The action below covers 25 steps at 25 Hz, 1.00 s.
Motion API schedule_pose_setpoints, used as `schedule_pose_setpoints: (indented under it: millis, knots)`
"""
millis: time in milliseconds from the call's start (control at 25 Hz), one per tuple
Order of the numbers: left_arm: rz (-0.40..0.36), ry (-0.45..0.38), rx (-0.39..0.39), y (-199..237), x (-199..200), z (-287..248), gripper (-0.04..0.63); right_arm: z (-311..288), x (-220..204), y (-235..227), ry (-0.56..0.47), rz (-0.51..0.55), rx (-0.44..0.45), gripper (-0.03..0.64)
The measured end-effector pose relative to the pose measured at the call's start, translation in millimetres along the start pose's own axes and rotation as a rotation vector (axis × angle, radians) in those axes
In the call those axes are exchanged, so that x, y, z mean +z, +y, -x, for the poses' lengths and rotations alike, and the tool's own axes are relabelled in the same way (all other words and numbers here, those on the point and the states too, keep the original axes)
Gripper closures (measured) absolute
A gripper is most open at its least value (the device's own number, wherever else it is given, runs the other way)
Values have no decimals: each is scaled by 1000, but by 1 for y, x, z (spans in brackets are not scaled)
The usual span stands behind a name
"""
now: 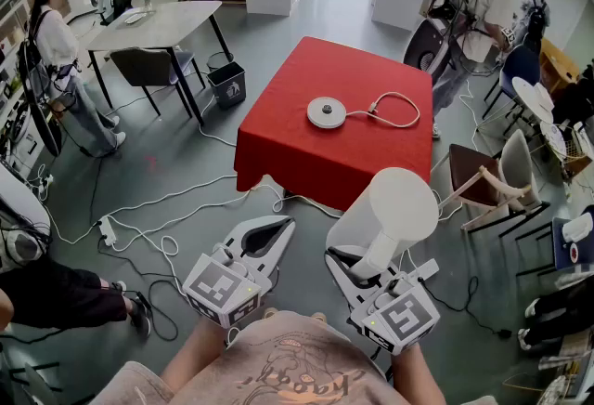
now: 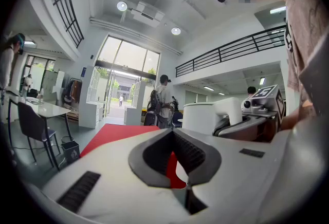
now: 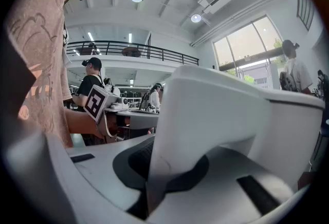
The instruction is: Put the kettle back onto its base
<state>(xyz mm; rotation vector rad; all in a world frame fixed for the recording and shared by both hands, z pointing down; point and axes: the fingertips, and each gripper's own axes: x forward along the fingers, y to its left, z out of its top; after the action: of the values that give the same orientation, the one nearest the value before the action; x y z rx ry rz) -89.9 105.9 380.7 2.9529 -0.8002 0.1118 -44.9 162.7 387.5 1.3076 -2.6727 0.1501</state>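
Fingers [image 3: 129, 160] of right gripper [image 1: 355, 266] clamp smooth white kettle [image 1: 394, 206] by its handle [image 1: 380, 255]; left gripper [image 1: 287, 223] closed, empty.

Your left tool [image 1: 275, 230]: short of table's [image 1: 297, 148] near edge, pointing level toward table. Jaws together at tips, nothing between them.

Your right tool [image 1: 356, 262]: just beside left tool, also short of table's near edge, tipped slightly down. Jaws clamped on kettle [image 1: 394, 208] handle, kettle carried in air.

Your left forearm [image 1: 195, 355] and right forearm [image 1: 422, 377]: both reaching forward toward table, roughly parallel.
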Motion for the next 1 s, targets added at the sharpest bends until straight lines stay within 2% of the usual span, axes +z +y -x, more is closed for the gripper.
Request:
schedule_pose_setpoints:
  millis: [280,640,1000]
  knots:
    - [-2,6,0,-1,1,-4,598,0,4,-1,-15,-2,13,582]
    - [3,30,6,-17,-6,-11,598,10,1,-15,-13,-22,-11,580]
    - [-5,35,49,-25,-11,-30,598,25,-8,-36,-4,-16,21,580]
